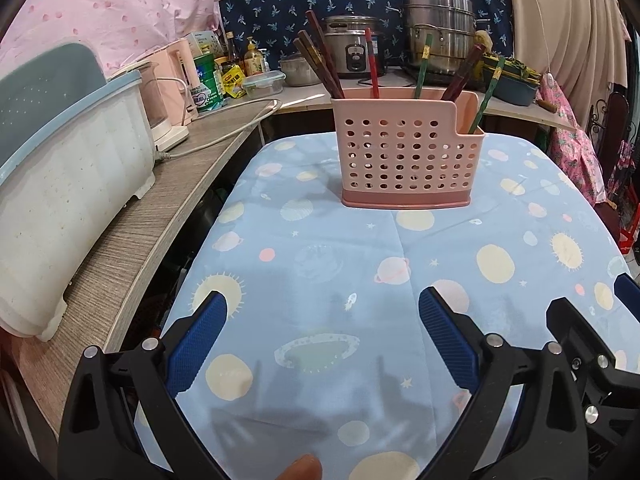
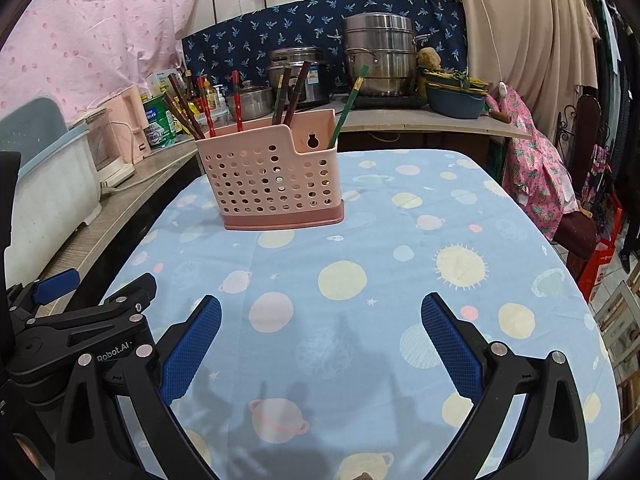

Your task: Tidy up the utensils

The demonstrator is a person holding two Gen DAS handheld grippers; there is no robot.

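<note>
Both the left gripper [image 1: 322,304] and right gripper [image 2: 321,306] gape wide, empty, before the chopstick-filled pink utensil holder [image 1: 404,160].

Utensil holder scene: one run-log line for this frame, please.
left gripper: open, empty | right gripper: open, empty | chopsticks: all standing in pink holder | tablecloth: no loose utensils in view

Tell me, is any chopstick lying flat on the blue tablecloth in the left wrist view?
No. The chopsticks all stand inside the pink holder, and the tablecloth around it shows only its printed planets.
</note>
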